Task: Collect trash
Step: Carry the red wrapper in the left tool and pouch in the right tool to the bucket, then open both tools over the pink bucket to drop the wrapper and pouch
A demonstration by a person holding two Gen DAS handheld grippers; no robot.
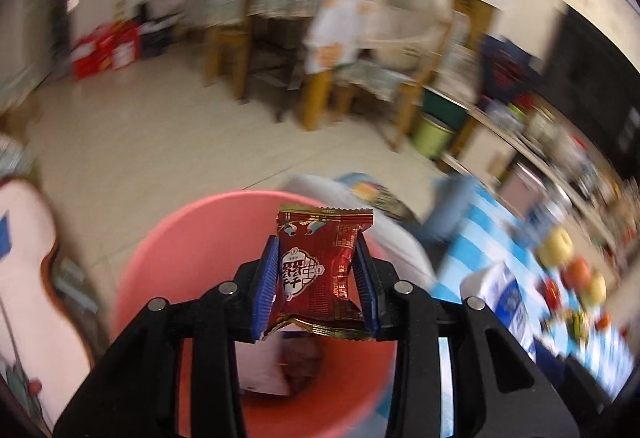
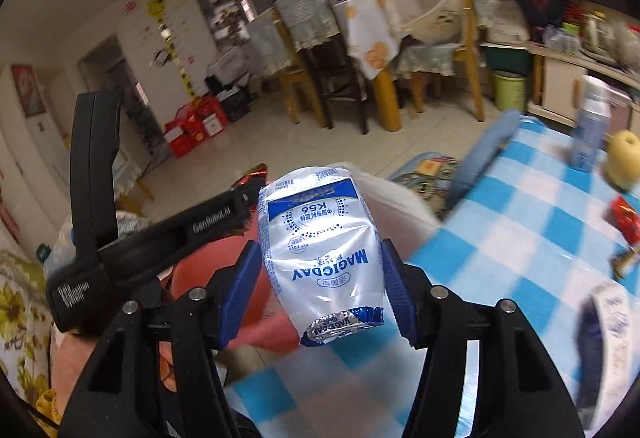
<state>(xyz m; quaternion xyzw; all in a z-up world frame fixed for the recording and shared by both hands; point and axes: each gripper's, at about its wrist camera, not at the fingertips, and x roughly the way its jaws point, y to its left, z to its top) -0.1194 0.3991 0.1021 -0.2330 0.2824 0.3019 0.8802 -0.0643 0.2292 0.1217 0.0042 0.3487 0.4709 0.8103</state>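
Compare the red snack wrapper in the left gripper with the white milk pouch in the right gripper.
The red snack wrapper is small, flat and dark red; the white milk pouch is bigger, rounded, white and blue. The wrapper hangs above the pink bin; the pouch sits at the checked tablecloth's edge. Both are clamped between blue pads.

At the right of the frame a table under a blue-and-white checked cloth carries a yellow apple, a blue-and-white carton standing behind it, and a red wrapper at the far right edge. A pink bucket sits on the pale tiled floor at lower centre.
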